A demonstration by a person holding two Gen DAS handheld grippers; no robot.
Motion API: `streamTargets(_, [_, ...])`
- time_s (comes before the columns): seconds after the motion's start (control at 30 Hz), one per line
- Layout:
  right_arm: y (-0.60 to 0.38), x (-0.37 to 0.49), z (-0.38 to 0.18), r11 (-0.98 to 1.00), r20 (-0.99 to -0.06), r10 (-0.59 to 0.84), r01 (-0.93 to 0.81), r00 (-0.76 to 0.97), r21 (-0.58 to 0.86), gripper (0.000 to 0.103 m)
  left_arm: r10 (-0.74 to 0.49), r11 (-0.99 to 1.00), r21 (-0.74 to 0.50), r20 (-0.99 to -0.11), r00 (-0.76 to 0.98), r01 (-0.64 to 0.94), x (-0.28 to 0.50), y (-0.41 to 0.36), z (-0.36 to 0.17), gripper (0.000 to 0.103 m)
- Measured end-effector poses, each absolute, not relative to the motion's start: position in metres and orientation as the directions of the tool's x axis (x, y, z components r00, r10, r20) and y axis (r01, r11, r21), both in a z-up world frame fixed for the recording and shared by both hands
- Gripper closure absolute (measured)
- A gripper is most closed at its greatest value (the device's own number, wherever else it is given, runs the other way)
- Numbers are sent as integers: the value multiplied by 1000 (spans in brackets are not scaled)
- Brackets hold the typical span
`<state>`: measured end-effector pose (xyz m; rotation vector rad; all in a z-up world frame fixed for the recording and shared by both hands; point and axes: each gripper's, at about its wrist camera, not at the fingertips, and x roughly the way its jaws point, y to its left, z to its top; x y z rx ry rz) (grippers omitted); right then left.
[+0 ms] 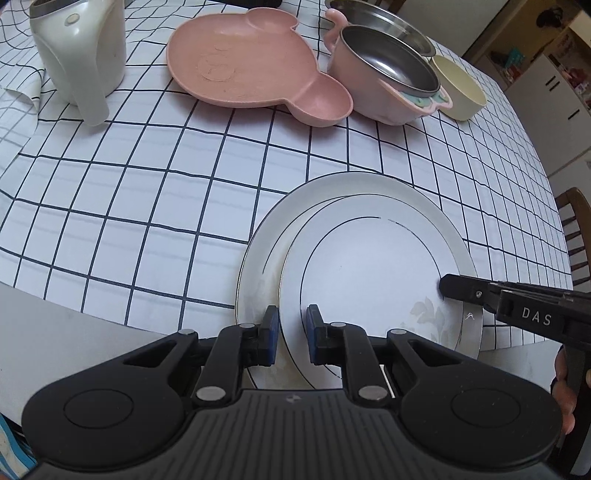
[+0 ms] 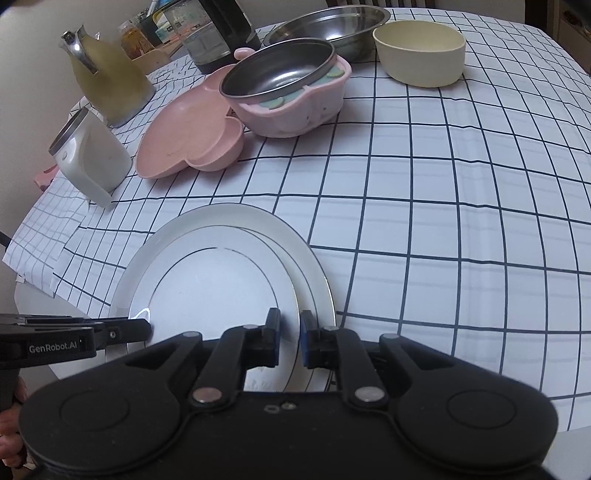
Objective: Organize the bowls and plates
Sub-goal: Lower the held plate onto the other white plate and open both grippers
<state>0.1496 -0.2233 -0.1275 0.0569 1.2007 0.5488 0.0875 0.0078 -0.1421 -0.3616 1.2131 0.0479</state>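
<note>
A smaller white plate (image 1: 373,266) lies on a larger white plate (image 1: 266,258) at the table's near edge. My left gripper (image 1: 291,334) has its fingers on either side of the smaller plate's left rim, closed to a narrow gap around it. My right gripper (image 2: 290,338) holds the same smaller plate (image 2: 210,291) at its right rim, above the larger plate (image 2: 314,273). Farther back stand a pink mouse-shaped plate (image 1: 240,62), a pink bowl with a steel insert (image 1: 384,70), a cream bowl (image 1: 461,88) and a large steel bowl (image 2: 328,26).
A white jug (image 1: 81,55) stands at the back left on the checked tablecloth (image 1: 147,192). A yellow-green pitcher (image 2: 107,74), a black kettle (image 2: 221,33) and jars are at the far side. A wooden chair (image 1: 576,229) stands to the right.
</note>
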Motion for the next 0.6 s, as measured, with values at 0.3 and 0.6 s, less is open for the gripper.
streamTargets(0.3, [-220, 154, -128, 862, -873, 429, -396, 234, 318, 91, -195, 945, -268, -922, 333, -188, 92, 13, -143, 88])
streamTargets(0.6, [-224, 159, -129, 850, -870, 447, -402, 207, 341, 93, -211, 953, -267, -925, 317, -144, 91, 14, -142, 88])
